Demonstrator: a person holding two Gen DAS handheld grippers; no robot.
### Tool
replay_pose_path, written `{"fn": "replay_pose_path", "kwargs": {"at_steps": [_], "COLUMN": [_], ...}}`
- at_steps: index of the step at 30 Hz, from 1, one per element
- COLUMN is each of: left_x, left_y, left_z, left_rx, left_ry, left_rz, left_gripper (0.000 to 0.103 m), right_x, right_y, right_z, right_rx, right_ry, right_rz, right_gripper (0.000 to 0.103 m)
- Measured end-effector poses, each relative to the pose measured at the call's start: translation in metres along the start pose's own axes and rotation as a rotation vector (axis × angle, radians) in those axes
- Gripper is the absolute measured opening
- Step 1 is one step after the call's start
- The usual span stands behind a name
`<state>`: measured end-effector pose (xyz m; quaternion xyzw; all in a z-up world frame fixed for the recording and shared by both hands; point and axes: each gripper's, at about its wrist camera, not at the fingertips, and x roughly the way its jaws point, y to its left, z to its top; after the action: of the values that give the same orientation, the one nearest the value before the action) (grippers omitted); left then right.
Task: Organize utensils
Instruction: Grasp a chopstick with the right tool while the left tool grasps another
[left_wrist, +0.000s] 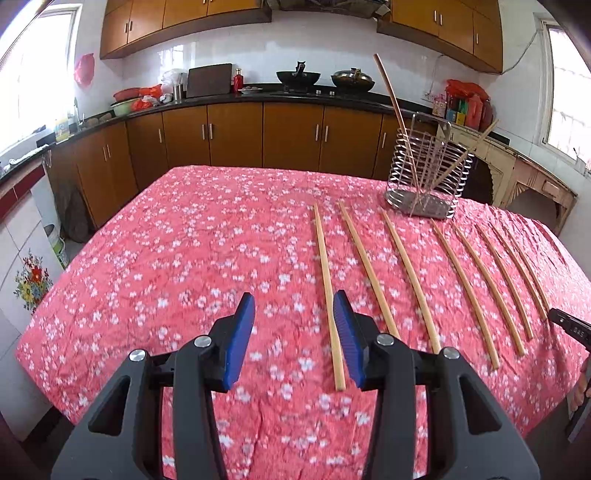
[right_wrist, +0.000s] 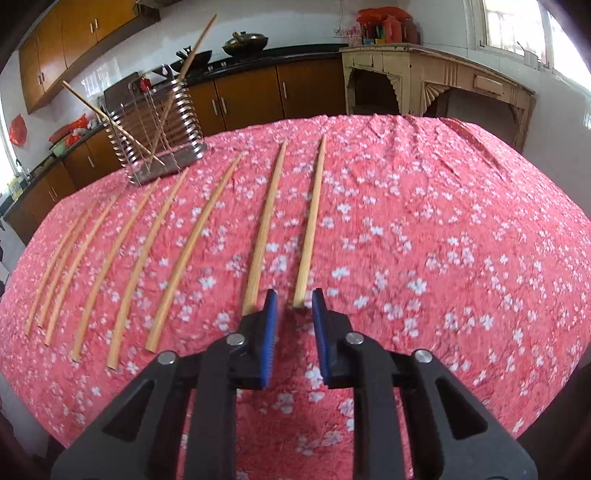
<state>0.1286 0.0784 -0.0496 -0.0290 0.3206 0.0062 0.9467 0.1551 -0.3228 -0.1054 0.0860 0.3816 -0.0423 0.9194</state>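
Brown wooden kitchen cabinets (left_wrist: 236, 133) and a black countertop with two dark woks (left_wrist: 298, 76) line the far wall behind a table under a crumpled pink cloth printed with white blossoms (left_wrist: 207, 236). On it, left to right, the left gripper (left_wrist: 293, 341) hovers spread wide with nothing in it, a row of pale wooden chopsticks (left_wrist: 402, 273) lies side by side, and a wire chopstick holder (left_wrist: 428, 173) stands beyond them with two sticks inside. The right gripper (right_wrist: 291, 334) is likewise parted, its blue pads either side of the rightmost chopstick's near end (right_wrist: 312, 221).
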Motion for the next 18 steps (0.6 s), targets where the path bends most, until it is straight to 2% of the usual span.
{"fn": "replay_pose_path", "kwargs": {"at_steps": [5, 8, 11, 18], "left_x": [0.001, 0.001, 0.0, -0.002], "left_y": [0.0, 0.0, 0.0, -0.003], "left_z": [-0.008, -0.013, -0.02, -0.032], "left_rx": [-0.002, -0.002, -0.011, -0.019], "left_ry": [0.014, 0.018, 0.023, 0.032], "left_rz": [-0.002, -0.006, -0.017, -0.049], "left_gripper": [0.046, 0.046, 0.05, 0.05], "right_x": [0.0, 0.002, 0.002, 0.001], "right_y": [0.003, 0.005, 0.001, -0.001], "right_z": [-0.004, -0.004, -0.005, -0.005], "right_rx": [-0.003, -0.014, 0.015, 0.034], "right_ry": [-0.025, -0.041, -0.045, -0.049], "right_rz": [-0.03, -0.061, -0.052, -0.054], "right_gripper": [0.016, 0.008, 0.008, 0.008]}}
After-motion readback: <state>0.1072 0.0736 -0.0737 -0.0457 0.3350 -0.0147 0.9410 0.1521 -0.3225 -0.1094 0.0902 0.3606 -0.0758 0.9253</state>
